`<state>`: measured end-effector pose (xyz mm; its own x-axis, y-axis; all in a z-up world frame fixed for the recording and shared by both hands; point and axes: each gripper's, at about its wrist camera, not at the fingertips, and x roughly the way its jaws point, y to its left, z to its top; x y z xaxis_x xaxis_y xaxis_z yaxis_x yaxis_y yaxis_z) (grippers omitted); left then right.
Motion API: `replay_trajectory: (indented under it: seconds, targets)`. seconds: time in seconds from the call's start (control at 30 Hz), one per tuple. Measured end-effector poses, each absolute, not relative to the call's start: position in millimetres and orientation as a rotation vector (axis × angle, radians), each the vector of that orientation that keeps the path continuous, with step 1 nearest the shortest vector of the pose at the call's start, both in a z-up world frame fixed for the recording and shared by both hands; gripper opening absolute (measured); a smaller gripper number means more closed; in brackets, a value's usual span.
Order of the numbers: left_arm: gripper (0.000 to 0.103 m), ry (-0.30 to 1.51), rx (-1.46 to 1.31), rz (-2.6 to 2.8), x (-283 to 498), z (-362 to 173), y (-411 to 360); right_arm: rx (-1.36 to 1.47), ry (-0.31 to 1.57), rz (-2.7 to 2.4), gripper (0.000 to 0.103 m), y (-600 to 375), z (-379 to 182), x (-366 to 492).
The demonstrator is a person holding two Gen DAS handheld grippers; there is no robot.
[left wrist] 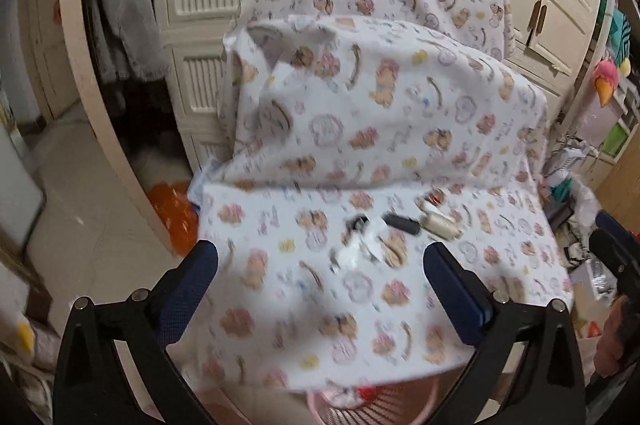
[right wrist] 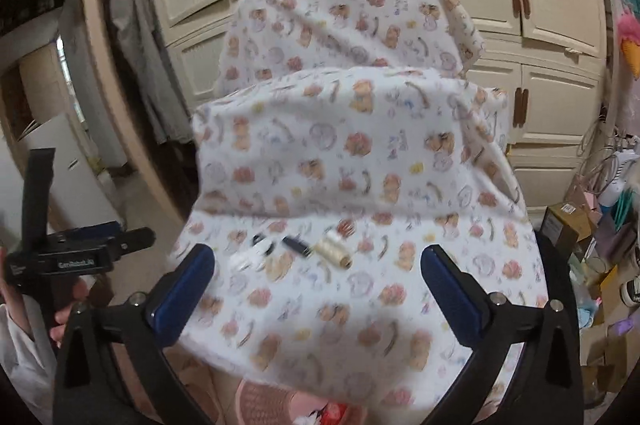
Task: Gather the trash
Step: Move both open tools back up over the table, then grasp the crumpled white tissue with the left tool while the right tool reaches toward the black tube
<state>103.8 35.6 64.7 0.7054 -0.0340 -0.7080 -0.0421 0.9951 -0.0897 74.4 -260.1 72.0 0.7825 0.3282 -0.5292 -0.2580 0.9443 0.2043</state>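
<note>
A: How do the two tools stand?

B: The left gripper has its jaws spread wide with nothing between the pads. The right gripper is just as wide and just as empty.

A: And ahead of them?

B: A printed sheet covers the surface under both. On it, just beyond the fingertips, lie a crumpled white scrap, a small black piece and a cream thread spool, close together.

A: Nearer than the fingertips?

B: A pink mesh basket shows below the sheet's near edge, between the arms of each gripper.

A: Farther out?

B: The sheet rises over a padded back. Behind it stand cream cabinet doors; right of the right gripper, boxes and clutter crowd the floor.
</note>
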Motion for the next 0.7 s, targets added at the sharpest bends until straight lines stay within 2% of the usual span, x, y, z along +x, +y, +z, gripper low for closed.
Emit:
replay_trajectory:
  seconds: [0.07, 0.23, 0.27, 0.37, 0.7]
  targets:
    - [0.102, 0.790, -0.104, 0.007, 114.3, 60.7, 38.9, 0.132, 0.595, 0.292, 0.103, -264.5, 52.5, 79.5]
    - [0.101, 0.844, -0.155, -0.015, 143.4, 28.8, 42.9, 0.077, 0.759, 0.288, 0.103, -260.9, 1.9, 106.0]
    - [0.099, 0.851, -0.160, -0.009, 148.1, 19.2, 42.5, 0.079, 0.757, 0.294, 0.103, -261.0, 1.0, 107.0]
    - [0.082, 0.937, -0.199, -0.032, 163.7, -3.8, 38.4, 0.095, 0.746, 0.316, 0.103, -257.9, 4.0, 111.4]
    - [0.081, 1.038, -0.219, -0.048, 185.8, -17.9, 24.6, 0.112, 0.762, 0.281, 0.103, -249.2, -5.0, 122.1]
